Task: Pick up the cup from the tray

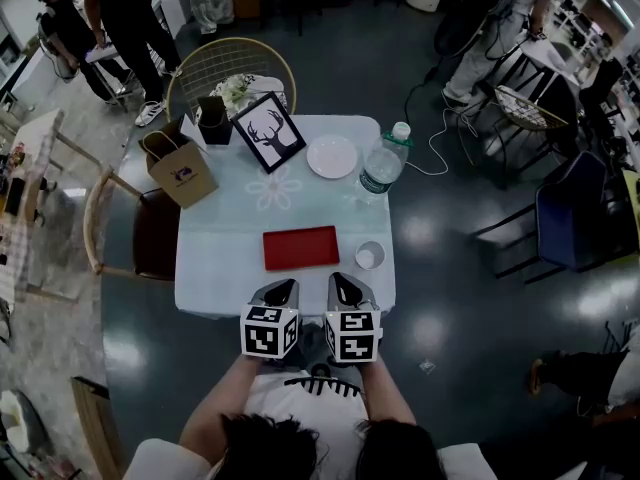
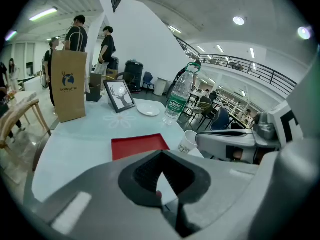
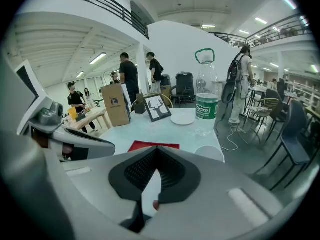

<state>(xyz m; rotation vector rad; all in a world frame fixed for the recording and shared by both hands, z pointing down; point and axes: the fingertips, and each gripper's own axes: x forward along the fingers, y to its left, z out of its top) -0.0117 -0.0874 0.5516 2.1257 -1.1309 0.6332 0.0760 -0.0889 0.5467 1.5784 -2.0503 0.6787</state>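
The person's two forearms reach in from the near edge and draw together, so the hands sit side by side over the near edge of the table (image 1: 225, 258), the marker cubes almost touching. Both grippers point away from the person and tilt down toward the tabletop.

The left gripper (image 1: 283, 286) has its jaws together at the tips with nothing between them. It aims at the near edge of the red tray (image 1: 300, 248), which lies bare in the middle of the table. At the far left corner stands a brown paper bag (image 1: 183, 171). To its right a framed deer picture (image 1: 268, 133) leans upright, and a white plate (image 1: 331, 156) lies right of the picture.

The right gripper (image 1: 343, 280) is likewise closed and empty, its jaw tips meeting. The cup (image 1: 369, 255), white and upright, stands on the tablecloth just beside the tray's right end, apart from it and not on it. It is slightly far and right of the right gripper's tips, untouched. Farther back on the right stands a clear water bottle (image 1: 383, 166) with a green label.
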